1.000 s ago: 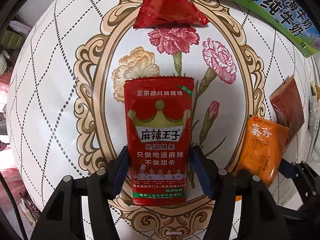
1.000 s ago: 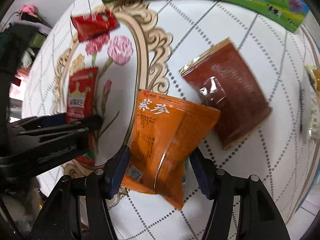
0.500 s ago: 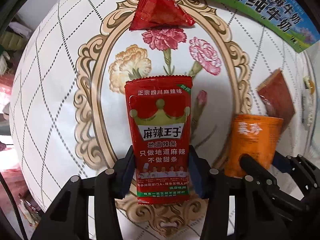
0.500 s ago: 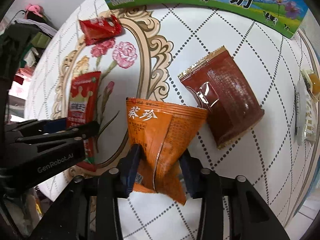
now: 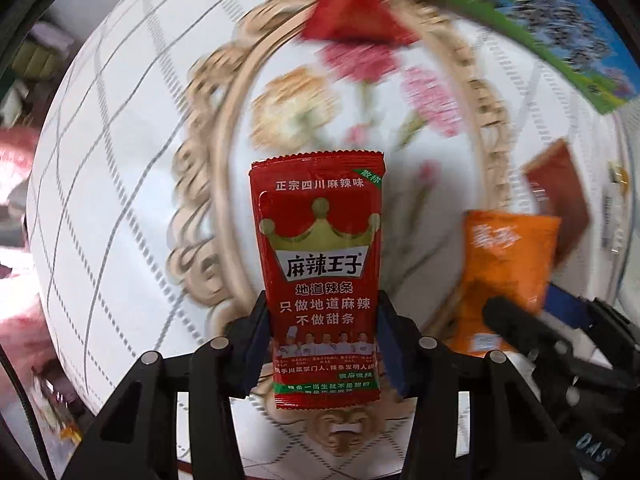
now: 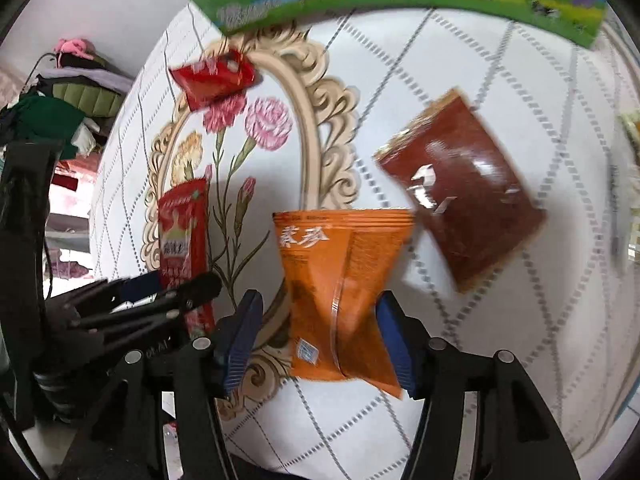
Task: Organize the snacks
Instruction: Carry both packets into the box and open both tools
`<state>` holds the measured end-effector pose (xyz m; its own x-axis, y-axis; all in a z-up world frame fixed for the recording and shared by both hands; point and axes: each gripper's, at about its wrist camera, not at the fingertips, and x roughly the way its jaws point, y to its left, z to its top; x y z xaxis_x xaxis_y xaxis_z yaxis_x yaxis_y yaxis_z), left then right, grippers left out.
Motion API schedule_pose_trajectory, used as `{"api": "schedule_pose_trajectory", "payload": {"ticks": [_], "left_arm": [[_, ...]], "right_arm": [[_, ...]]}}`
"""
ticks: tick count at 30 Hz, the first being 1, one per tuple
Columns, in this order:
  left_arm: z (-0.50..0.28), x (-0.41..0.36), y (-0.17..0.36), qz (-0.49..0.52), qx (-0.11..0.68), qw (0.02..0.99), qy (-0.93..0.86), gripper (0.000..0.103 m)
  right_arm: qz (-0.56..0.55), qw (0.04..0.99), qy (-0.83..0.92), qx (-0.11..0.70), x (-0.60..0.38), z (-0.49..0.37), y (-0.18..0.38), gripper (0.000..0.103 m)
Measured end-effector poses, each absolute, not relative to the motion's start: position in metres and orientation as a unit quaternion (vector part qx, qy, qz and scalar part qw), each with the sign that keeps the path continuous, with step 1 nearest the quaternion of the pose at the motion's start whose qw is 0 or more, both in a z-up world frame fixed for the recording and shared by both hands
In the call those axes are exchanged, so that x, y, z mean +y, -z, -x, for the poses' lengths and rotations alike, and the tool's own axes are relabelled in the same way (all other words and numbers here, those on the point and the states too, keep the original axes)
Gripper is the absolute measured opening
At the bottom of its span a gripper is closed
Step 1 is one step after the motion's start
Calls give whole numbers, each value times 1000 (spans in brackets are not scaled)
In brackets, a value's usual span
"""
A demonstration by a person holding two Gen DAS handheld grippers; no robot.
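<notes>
red spicy-strip packet [image 5: 320,280] upright lengthwise in left gripper [image 5: 320,354]

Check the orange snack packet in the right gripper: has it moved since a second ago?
Yes. The orange snack packet has lifted clear of the brown foil packet it overlapped before.

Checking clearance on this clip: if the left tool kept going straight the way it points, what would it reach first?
The left tool, shut on the red spicy-strip packet, points toward the triangular red packet near the milk box. That packet looks first in line, though blur and depth leave it uncertain.
</notes>
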<state>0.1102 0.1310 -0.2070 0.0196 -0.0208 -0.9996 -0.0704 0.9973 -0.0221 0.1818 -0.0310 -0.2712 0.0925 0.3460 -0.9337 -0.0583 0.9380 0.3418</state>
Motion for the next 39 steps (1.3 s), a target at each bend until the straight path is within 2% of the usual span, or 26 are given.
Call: {"api": "schedule_pose_trajectory", "payload": {"ticks": [3, 6, 10, 13, 21, 27, 33, 36, 39], "left_arm": [[-106, 137, 216, 39, 703, 710, -30, 43], [-103, 138, 217, 34, 698, 714, -45, 44], [-99, 142, 214, 43, 695, 716, -46, 46], [-97, 148, 210, 52, 695, 716, -38, 46], [-109, 133, 161, 77, 672, 737, 9, 46], [-149, 95, 83, 96, 627, 769, 81, 46], [-233, 47, 17, 99, 590, 787, 150, 46], [-281, 29, 10, 97, 589, 786, 158, 46], [-332, 20, 21, 103, 609, 771, 154, 46]], "right_arm": [[-80, 722, -125, 675, -15, -185, 294, 70], [-16, 733, -119, 669, 5, -187, 305, 71], [24, 744, -132, 655, 15, -184, 308, 61], [8, 749, -141, 647, 8, -179, 300, 56], [-69, 771, -154, 614, -39, -171, 246, 56], [-107, 802, -158, 567, -101, -188, 170, 56], [-117, 838, -140, 514, -170, -249, 92, 56], [-102, 851, -122, 501, -195, -287, 68, 56], [-99, 848, -112, 509, -207, -332, 69, 56]]}}
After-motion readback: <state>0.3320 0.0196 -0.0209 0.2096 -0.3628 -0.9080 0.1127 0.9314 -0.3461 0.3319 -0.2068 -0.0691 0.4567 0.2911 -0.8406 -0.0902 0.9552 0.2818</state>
